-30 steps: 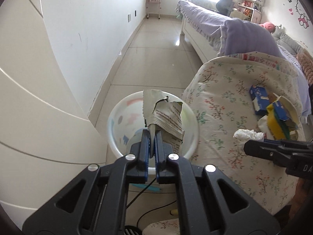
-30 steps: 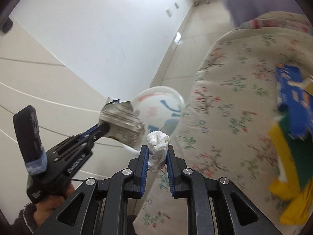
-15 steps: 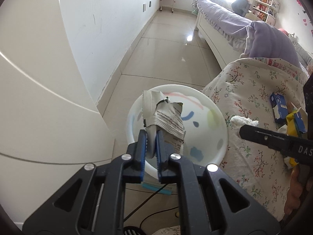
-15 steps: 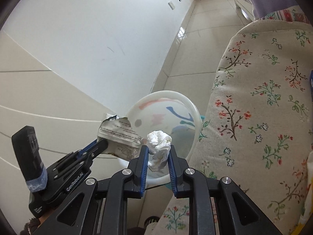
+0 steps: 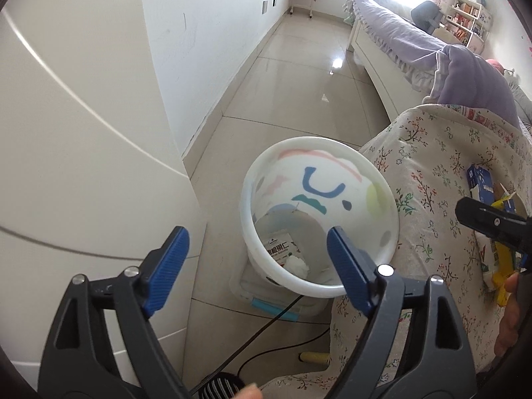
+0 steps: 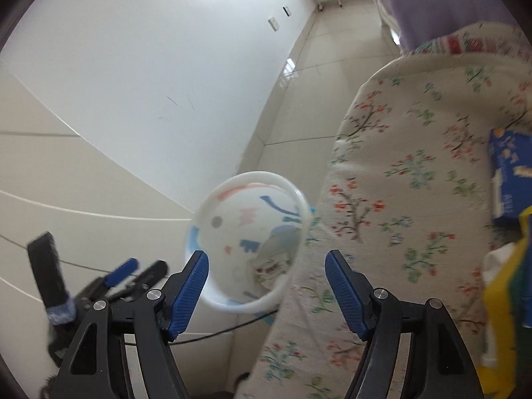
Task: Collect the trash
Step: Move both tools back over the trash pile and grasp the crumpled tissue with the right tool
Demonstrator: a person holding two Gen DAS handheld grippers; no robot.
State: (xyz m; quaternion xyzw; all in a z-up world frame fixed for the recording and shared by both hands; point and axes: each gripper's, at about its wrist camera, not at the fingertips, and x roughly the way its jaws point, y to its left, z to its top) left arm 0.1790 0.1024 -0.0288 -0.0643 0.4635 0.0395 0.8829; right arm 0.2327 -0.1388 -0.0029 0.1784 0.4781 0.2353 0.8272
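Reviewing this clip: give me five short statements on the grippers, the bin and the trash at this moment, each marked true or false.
1. The left gripper holds a wrapper. False: its jaws have just been opening and are empty.
2. A printed wrapper and a white tissue wad lie inside the white bin. True.
3. The right gripper is open. True.
4. The bin stands on the flowered cover. False: it stands beside it.
5. A blue carton lies on the cover. True.

floral cover [image 5: 442,179], lilac bedding [image 5: 392,30], black cable [image 5: 262,329] on tiled floor [image 5: 292,83]
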